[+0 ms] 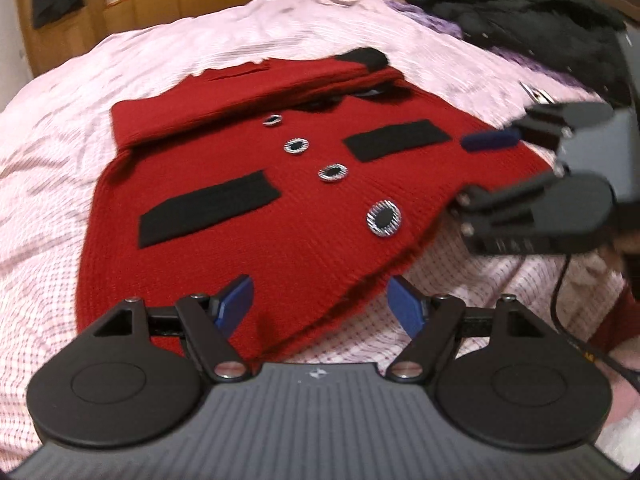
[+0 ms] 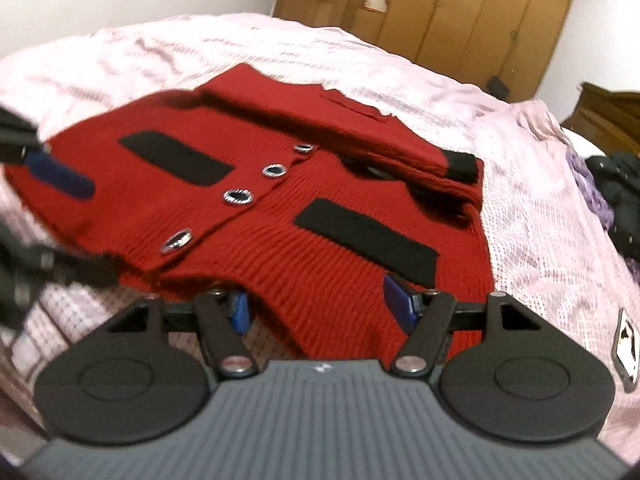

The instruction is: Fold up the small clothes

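A small red knitted cardigan (image 1: 280, 200) is lying spread on a bed covered by a pink checked sheet (image 1: 60, 240), front side up. Its sleeves are lying folded across the upper part, one black cuff (image 1: 366, 58) showing at the far end. Four silver-rimmed dark buttons (image 1: 383, 218) are running down the middle, with a black pocket strip (image 1: 208, 208) on either side of the row.

The left gripper (image 1: 320, 304) is hovering just above the near hem of the cardigan, its blue fingers (image 1: 236, 300) spread apart and unclenched; the hem is lying in front of and below them, and nothing is being pinched. To this gripper's right, the other tool's dark body is reaching in from the side, one blue finger over the cardigan's right edge.

In the right wrist view, the right gripper (image 2: 320, 304) is sitting at the opposite stretch of hem, its fingers (image 2: 396, 302) parted with red knit lying between them. The pads are standing clear of the cloth on both sides, so it is released rather than grasping. Beyond and to its left, the left gripper's blue finger is blurred over the garment's corner.

Ahead of both grippers, past the bed, wooden wardrobe doors (image 2: 460, 12) are standing. A heap of black clothing (image 1: 520, 12) is lying to the far right of the left gripper. Beside the right gripper's right side, a dark-framed flat object (image 2: 626, 344) is resting on the sheet; its markings are too blurred to read. No legible writing or brand is showing on the cardigan.
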`<state>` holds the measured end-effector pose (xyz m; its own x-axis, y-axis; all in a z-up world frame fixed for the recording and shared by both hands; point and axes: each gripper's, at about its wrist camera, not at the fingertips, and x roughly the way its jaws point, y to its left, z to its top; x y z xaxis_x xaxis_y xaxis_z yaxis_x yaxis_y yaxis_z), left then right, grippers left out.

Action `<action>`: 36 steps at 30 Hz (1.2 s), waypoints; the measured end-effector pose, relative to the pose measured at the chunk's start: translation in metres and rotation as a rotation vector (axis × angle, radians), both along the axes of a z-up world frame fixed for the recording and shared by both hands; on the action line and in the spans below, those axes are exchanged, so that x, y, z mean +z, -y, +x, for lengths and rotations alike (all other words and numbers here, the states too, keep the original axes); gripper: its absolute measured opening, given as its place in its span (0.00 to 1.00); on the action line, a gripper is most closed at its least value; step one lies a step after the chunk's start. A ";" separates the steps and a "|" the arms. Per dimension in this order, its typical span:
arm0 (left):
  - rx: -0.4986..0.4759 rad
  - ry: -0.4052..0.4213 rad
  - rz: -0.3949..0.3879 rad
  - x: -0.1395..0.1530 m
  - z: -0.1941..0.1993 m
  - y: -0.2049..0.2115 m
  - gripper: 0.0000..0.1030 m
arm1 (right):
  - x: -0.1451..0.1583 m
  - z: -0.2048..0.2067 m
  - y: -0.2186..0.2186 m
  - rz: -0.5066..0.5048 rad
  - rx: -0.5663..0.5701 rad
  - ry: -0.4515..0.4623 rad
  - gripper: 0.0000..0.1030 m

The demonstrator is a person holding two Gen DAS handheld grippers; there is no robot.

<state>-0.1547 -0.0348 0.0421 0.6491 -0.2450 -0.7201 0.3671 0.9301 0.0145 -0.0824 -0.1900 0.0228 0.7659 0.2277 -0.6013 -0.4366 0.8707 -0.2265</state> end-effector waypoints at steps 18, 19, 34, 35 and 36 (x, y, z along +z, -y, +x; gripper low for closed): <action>0.301 0.042 0.170 -0.014 0.031 -0.042 0.78 | -0.013 0.021 0.040 0.068 -0.135 -0.061 0.66; 0.303 0.043 0.167 -0.014 0.030 -0.044 0.77 | -0.016 0.022 0.041 0.062 -0.134 -0.074 0.66; 0.265 0.079 0.186 -0.016 0.036 -0.041 0.77 | -0.032 0.020 0.047 0.059 -0.103 -0.097 0.66; 0.266 0.067 0.185 -0.018 0.036 -0.041 0.77 | -0.032 0.019 0.046 0.052 -0.100 -0.094 0.66; 0.268 0.058 0.187 -0.021 0.037 -0.041 0.77 | -0.031 0.017 0.046 0.046 -0.098 -0.092 0.66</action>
<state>-0.1174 0.0064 0.0213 0.7141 0.0736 -0.6962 0.1028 0.9726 0.2083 -0.0649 -0.2357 -0.0082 0.7281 0.1838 -0.6604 -0.3661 0.9187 -0.1480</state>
